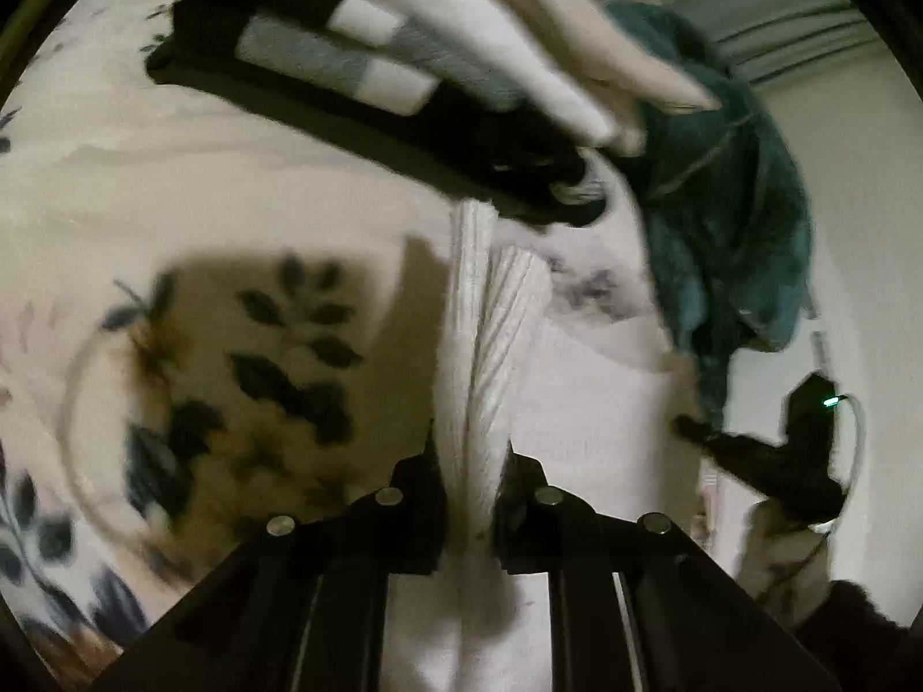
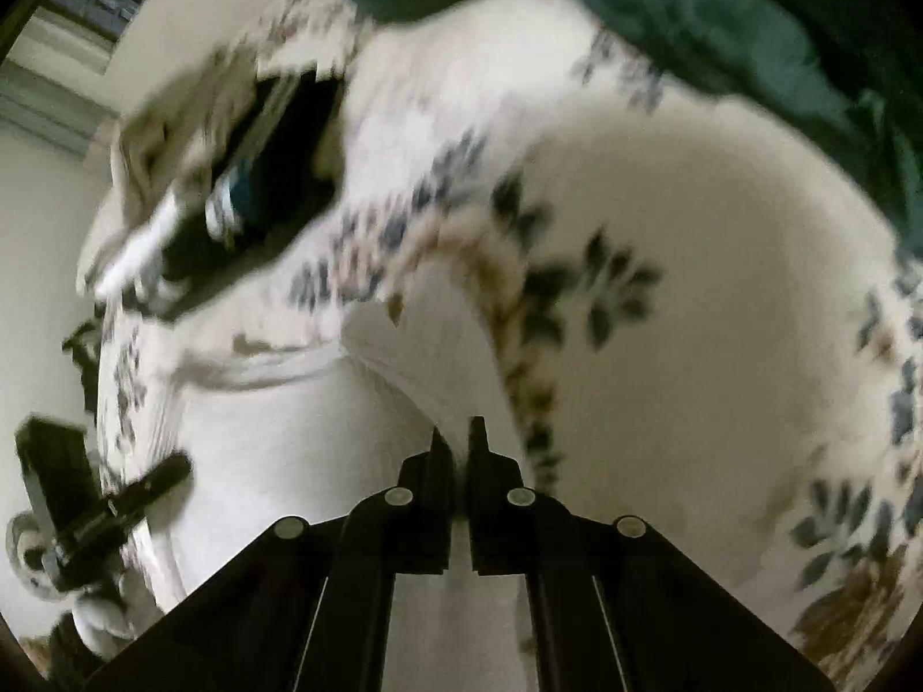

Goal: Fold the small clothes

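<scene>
A white ribbed garment (image 1: 490,311) hangs stretched between my two grippers above the floral bedsheet (image 1: 242,346). My left gripper (image 1: 470,450) is shut on a bunched ribbed edge of it. My right gripper (image 2: 458,438) is shut on another edge of the same white garment (image 2: 277,450), which spreads to the left below it. The right gripper also shows in the left wrist view (image 1: 767,450), at the garment's far corner. The left gripper shows in the right wrist view (image 2: 144,490), at the left.
A stack of folded clothes, black with white and grey pieces (image 1: 369,69), lies on the bed beyond the garment; it also shows in the right wrist view (image 2: 254,190). A dark teal garment (image 1: 727,184) lies in a heap on the right. A wall and window blinds are behind.
</scene>
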